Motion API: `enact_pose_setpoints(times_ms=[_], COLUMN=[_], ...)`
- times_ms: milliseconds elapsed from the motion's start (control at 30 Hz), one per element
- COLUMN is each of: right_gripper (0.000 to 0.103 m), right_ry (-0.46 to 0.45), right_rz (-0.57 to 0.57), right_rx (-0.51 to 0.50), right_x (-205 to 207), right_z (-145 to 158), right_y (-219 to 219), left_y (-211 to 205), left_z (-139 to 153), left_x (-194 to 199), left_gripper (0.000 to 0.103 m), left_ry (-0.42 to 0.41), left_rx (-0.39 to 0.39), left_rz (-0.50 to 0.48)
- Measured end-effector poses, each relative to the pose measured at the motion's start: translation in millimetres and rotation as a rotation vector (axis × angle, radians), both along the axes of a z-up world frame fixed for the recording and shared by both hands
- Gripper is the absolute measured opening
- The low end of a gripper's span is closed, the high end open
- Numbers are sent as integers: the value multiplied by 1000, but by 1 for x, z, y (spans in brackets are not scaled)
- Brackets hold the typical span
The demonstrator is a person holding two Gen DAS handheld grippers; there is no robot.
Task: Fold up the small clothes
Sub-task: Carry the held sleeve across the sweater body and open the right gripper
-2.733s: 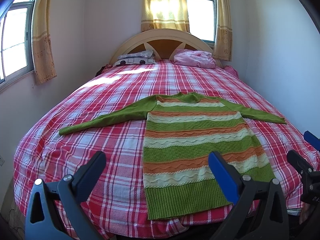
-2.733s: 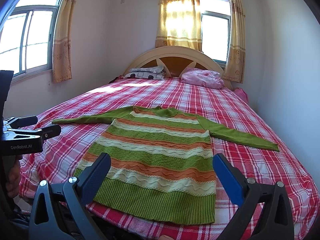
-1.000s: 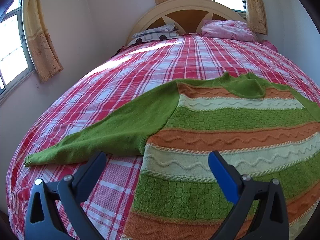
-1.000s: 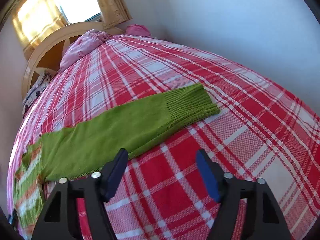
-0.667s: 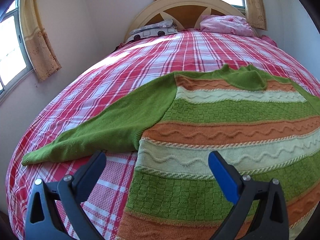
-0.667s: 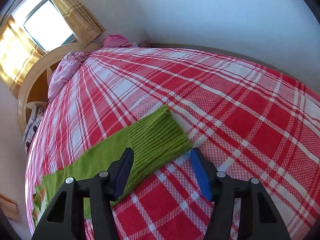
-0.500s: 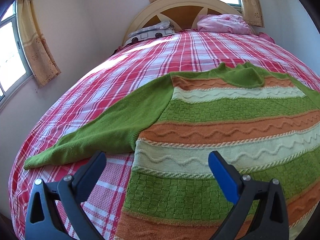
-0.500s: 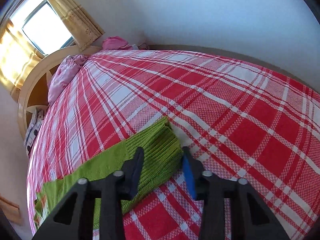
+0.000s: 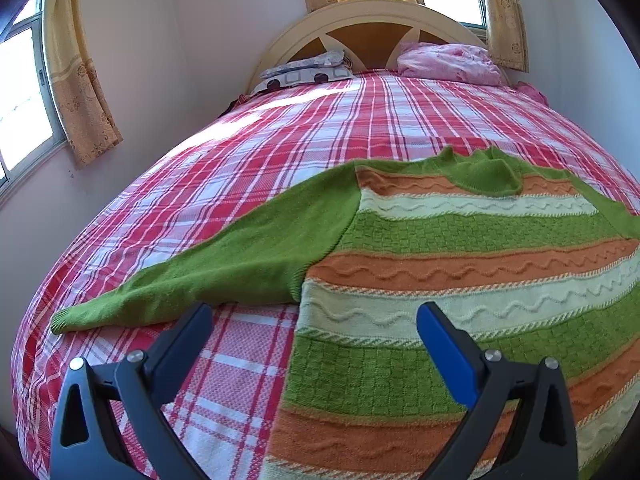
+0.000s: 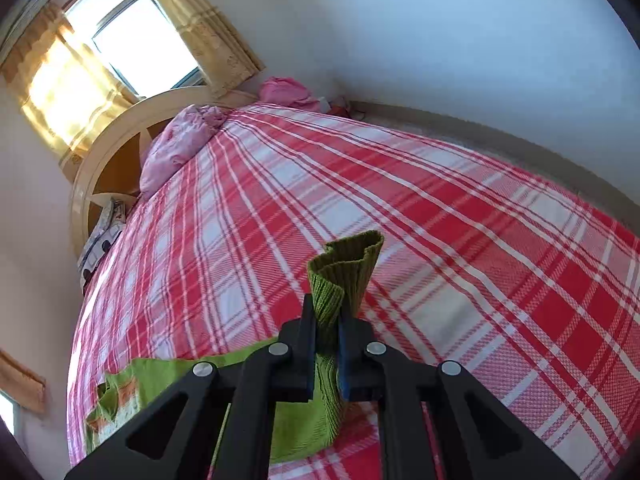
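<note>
Bottom centre of the right wrist view, the right tool (image 10: 325,322) is clenched on the sweater's (image 9: 460,264) ribbed cuff (image 10: 346,270), lifted off the bed (image 10: 460,240), probably to fold that sleeve inward. The sweater lies flat across the frame's lower right in the left view, left tool (image 9: 314,320) spread wide and hovering. No containers around.

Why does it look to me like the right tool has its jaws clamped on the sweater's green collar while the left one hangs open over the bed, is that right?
Not quite. The right gripper is clamped on the ribbed cuff of the sleeve, not the collar, as the right wrist view shows. The collar lies untouched on the bed in the left wrist view. The left gripper does hang open.
</note>
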State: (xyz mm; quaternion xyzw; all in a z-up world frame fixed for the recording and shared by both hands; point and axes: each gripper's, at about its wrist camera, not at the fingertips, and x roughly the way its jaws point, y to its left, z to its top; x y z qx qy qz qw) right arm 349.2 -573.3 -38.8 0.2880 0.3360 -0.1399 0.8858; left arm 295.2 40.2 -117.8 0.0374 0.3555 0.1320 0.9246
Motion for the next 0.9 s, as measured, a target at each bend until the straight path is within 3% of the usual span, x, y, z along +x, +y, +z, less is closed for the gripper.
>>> enact_pose_setpoints(times_ms=[433,900], right_gripper=[8,8], right_ry=[-129,-173], right_rz=[242,462], right_rx=[-132,-221], right_x=[56,84], right_z=[100,137], right_y=[132,269], left_y=[46,93], left_z=[7,4], left_x=[-29,-51], left_gripper=[103,103], left_ry=[-24,-35], left_rx=[-40,-95], left_rz=[46,114])
